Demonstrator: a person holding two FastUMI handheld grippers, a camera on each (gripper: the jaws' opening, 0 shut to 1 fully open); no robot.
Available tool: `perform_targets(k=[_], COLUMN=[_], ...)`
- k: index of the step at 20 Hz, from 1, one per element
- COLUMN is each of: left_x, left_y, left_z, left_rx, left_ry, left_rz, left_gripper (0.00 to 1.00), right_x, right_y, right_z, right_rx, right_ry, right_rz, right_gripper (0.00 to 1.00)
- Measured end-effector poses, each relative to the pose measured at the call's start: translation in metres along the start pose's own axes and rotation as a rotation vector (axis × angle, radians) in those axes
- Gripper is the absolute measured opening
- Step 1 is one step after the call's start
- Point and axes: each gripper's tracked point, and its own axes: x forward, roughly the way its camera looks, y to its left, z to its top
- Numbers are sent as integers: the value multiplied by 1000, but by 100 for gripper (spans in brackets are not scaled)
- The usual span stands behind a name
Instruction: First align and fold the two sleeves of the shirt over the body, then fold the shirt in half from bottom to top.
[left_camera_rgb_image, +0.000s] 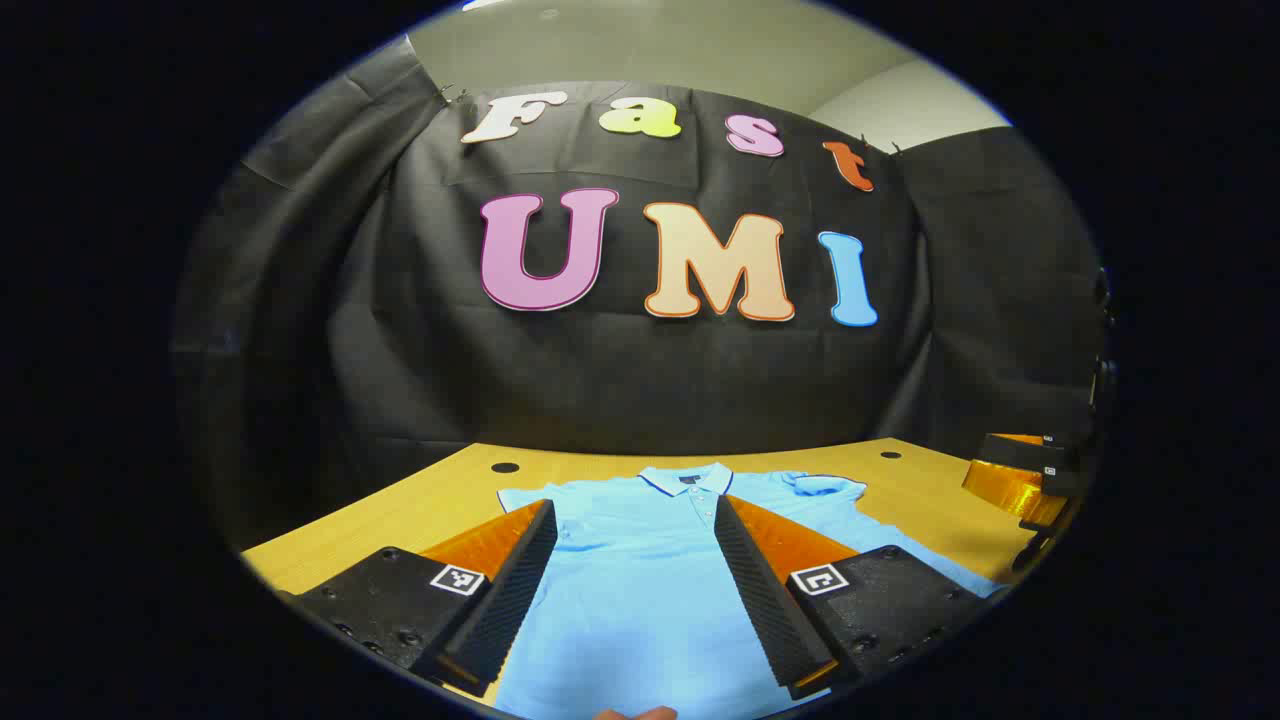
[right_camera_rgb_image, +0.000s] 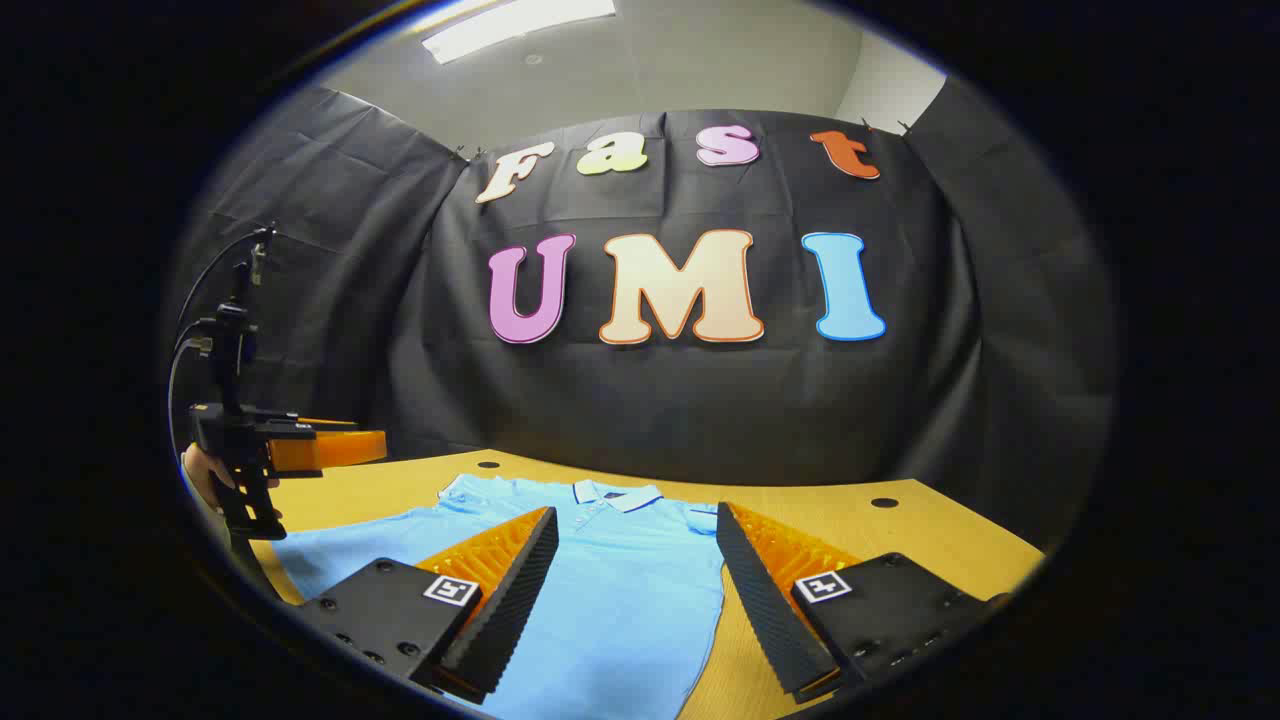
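Observation:
A light blue short-sleeved polo shirt (left_camera_rgb_image: 640, 580) lies flat on the wooden table (left_camera_rgb_image: 420, 505), collar (left_camera_rgb_image: 686, 480) toward the booth wall. In the left gripper view my left gripper (left_camera_rgb_image: 635, 508) hovers open over the shirt's body, nothing between its fingers. A short sleeve (left_camera_rgb_image: 825, 487) sticks out at the shirt's right. In the right gripper view the shirt (right_camera_rgb_image: 620, 590) spreads leftward, and my right gripper (right_camera_rgb_image: 636, 512) is open above its right side. The left gripper (right_camera_rgb_image: 275, 450) shows far left there, held by a hand (right_camera_rgb_image: 200, 470). The right gripper (left_camera_rgb_image: 1020, 480) appears at the right edge of the left gripper view.
Black cloth walls close the table's far side. Small dark holes (left_camera_rgb_image: 505, 467) (right_camera_rgb_image: 884, 502) mark the tabletop near the back. Bare wood (right_camera_rgb_image: 900, 530) lies right of the shirt. A fingertip (left_camera_rgb_image: 635, 713) peeks in at the bottom edge.

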Motion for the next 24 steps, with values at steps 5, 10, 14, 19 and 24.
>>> perform_targets(k=[5, 10, 14, 19, 24], left_x=[-1, -1, -1, 0, 2], left_y=[3, 5, 3, 3, 4], left_z=[1, 1, -2, -6, -9], left_rx=[-1, -9, -15, -20, -16], left_ry=[1, -4, 6, 16, 29], left_rz=[12, 20, 15, 12, 12], left_gripper=[95, 95, 95, 95, 95], right_x=[-2, -1, -1, -1, 5], right_y=[-3, -5, -3, -4, -5], right_z=[-5, -7, -7, -13, -25], right_rx=[8, 20, 22, 17, 12], right_ry=[23, 29, 33, 55, 109], right_rz=[-13, -14, -10, -10, -5], right_gripper=[99, 99, 99, 99, 99])
